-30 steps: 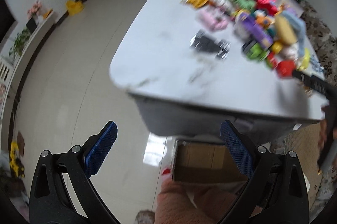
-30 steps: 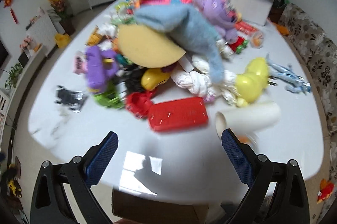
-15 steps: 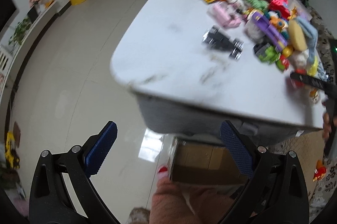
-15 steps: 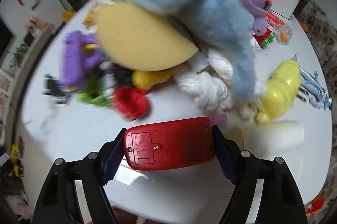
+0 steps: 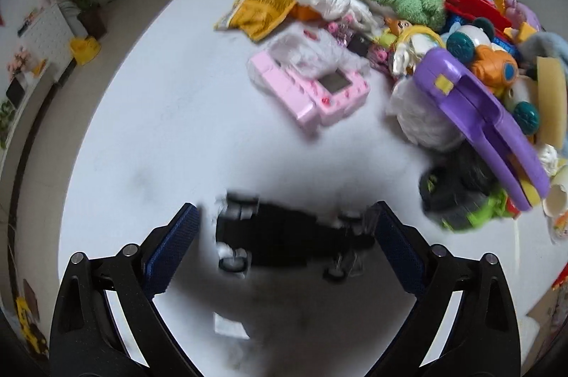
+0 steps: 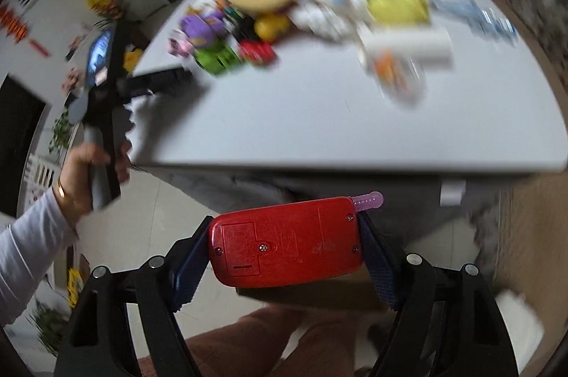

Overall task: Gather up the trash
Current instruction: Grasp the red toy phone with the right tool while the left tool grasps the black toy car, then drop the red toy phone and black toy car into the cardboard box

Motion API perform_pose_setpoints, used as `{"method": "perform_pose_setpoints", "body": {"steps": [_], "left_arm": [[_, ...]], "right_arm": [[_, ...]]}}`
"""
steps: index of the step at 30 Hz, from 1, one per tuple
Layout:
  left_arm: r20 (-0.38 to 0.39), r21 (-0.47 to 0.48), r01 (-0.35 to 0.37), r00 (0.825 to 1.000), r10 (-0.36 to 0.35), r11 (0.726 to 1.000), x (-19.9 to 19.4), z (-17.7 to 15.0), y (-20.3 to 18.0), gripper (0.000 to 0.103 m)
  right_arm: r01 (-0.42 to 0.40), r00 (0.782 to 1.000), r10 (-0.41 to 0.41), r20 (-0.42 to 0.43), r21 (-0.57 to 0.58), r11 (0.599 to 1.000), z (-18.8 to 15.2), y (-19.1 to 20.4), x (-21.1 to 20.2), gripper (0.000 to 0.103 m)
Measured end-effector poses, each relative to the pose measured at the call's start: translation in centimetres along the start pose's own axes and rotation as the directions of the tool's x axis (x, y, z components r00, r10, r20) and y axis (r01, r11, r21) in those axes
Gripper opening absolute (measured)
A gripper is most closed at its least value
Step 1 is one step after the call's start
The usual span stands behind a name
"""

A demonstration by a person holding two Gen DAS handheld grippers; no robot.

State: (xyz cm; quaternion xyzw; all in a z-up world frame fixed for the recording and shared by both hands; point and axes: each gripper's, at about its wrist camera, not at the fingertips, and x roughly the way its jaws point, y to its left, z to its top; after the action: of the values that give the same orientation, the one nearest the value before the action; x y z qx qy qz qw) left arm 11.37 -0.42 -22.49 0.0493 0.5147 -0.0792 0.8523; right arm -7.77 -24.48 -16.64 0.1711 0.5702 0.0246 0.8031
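Two claws worked: the right claw [image 6: 284, 249] pinched a flat red plastic toy phone [image 6: 285, 247] beyond the white worktop [image 6: 319, 121], while the left claw [image 5: 285, 235], slightly narrowing, straddled a blurred black toy car [image 5: 284, 242] there

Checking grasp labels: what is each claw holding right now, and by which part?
Right claw grips the red toy phone across its two short ends. Left claw holds nothing: its fingers straddle a black toy car on the table without pressing it.

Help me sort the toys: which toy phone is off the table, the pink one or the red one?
The red toy phone, clamped between the right tongs below the table edge. The pink one lies flat on the table.
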Motion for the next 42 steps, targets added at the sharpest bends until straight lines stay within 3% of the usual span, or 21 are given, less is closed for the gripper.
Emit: {"method": "perform_pose_setpoints", "body": {"steps": [1,4,6,11,14,17,18,21,25,28,30,32,37,40,42], "left_arm": [[0.017,-0.002,-0.002,1.000,0.003,1.000,-0.2,0.1,0.1,0.080],[0.012,-0.036,0.090,0.996,-0.089,0.995,-0.9,-0.1,0.9,0.080],[0.012,-0.019,0.084,0.996,-0.084,0.996,-1.5,-0.7,1.0,0.080],[0.024,0.011,0.150,0.988,-0.151,0.989,-6.8,-5.0,0.8,0.080],[-0.036,0.068,0.186,0.982,-0.184,0.980,-8.3,-9.6,-1.0,0.080],[-0.171,0.083,0.219,0.964,-0.203,0.972,-5.8,-15.4,-2.9,0.080],[-0.219,0.082,0.217,0.956,-0.195,0.973,-4.2,-17.2,-3.6,0.080],[-0.401,0.061,0.207,0.901,-0.166,0.976,3.3,-22.7,-5.8,0.080],[-0.595,0.035,0.182,0.794,-0.125,0.983,12.9,-27.6,-8.0,0.081],[-0.630,0.047,0.127,0.774,-0.069,0.991,15.9,-28.9,-7.9,0.081],[-0.648,0.008,0.119,0.757,-0.086,0.993,17.1,-29.1,-7.4,0.081],[-0.636,-0.001,0.100,0.767,-0.078,0.995,16.9,-29.0,-7.0,0.081],[-0.583,0.027,0.150,0.806,-0.106,0.988,12.4,-27.4,-6.8,0.081],[-0.534,0.045,0.194,0.834,-0.141,0.980,7.8,-25.7,-6.7,0.081],[-0.484,0.059,0.201,0.863,-0.148,0.978,4.5,-24.3,-6.8,0.081]], "right_arm": [[0.001,1.000,-0.001,-0.011,0.022,1.000,-0.6,-0.3,0.4,0.076],[0.008,1.000,-0.007,-0.020,0.037,0.999,-1.6,-0.2,0.9,0.076],[0.008,1.000,-0.007,-0.026,0.030,1.000,-1.9,-0.1,1.3,0.076],[0.029,0.997,-0.029,-0.078,-0.010,1.000,-2.7,-0.5,4.5,0.076],[0.055,0.987,-0.055,-0.152,-0.008,0.998,-4.3,-1.6,8.6,0.076],[0.097,0.968,-0.098,-0.233,-0.016,0.995,-6.4,-3.1,13.7,0.076],[0.110,0.959,-0.110,-0.260,-0.015,0.994,-7.1,-3.7,15.4,0.076],[0.160,0.929,-0.153,-0.338,-0.007,0.987,-9.0,-5.7,20.4,0.077],[0.231,0.893,-0.215,-0.394,-0.006,0.973,-10.6,-7.8,24.2,0.079],[0.252,0.894,-0.234,-0.382,-0.004,0.968,-11.0,-8.9,24.9,0.084],[0.242,0.899,-0.222,-0.376,0.006,0.970,-11.2,-9.3,25.0,0.086],[0.248,0.896,-0.233,-0.378,-0.008,0.969,-11.3,-9.4,24.7,0.086],[0.243,0.907,-0.225,-0.357,0.007,0.970,-10.4,-8.9,21.9,0.086],[0.212,0.932,-0.190,-0.308,0.042,0.976,-8.8,-8.4,18.2,0.086],[0.186,0.957,-0.170,-0.236,0.047,0.981,-6.9,-7.7,14.0,0.086]]}}
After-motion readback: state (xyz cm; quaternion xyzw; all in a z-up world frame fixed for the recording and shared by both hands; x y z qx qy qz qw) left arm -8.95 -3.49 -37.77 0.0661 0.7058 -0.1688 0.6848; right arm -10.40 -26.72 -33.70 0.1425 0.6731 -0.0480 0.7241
